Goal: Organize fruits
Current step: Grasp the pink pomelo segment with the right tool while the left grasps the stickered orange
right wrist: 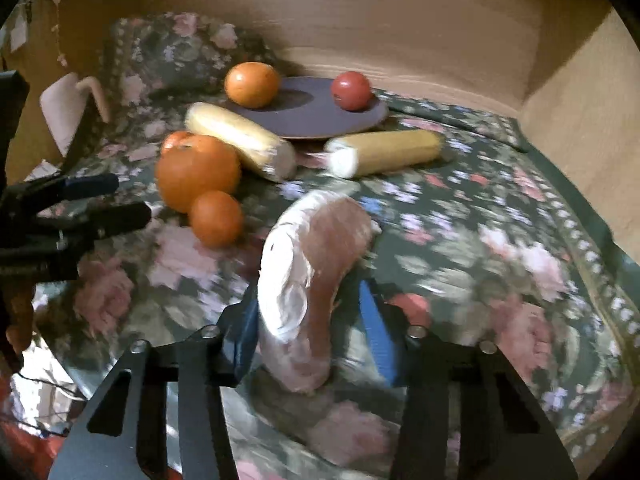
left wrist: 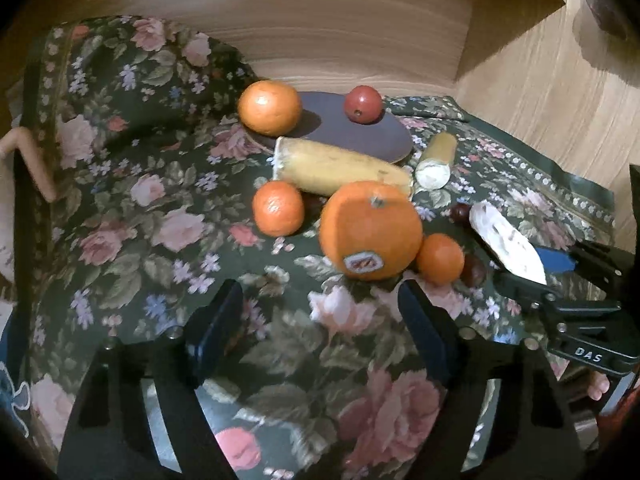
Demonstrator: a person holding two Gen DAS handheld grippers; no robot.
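Note:
My right gripper (right wrist: 308, 334) is shut on a pink-and-white fruit wedge (right wrist: 308, 272), held tilted above the floral cloth (right wrist: 480, 220); the left wrist view shows that wedge (left wrist: 508, 240) at far right. My left gripper (left wrist: 320, 320) stands open with nothing between its fingers, just short of a large stickered orange (left wrist: 370, 232). Small oranges (left wrist: 278, 208) (left wrist: 440, 258) flank it. Two yellow cut pieces (left wrist: 336, 168) (left wrist: 436, 160) lie before a dark plate (left wrist: 340, 136), which carries an orange (left wrist: 269, 108) and a red fruit (left wrist: 363, 104).
Wooden walls (left wrist: 340, 32) close in the back and right side (right wrist: 580, 100). A beige handled object (right wrist: 64, 108) stands at the left edge of the cloth. Small dark round things (left wrist: 460, 212) lie near the wedge.

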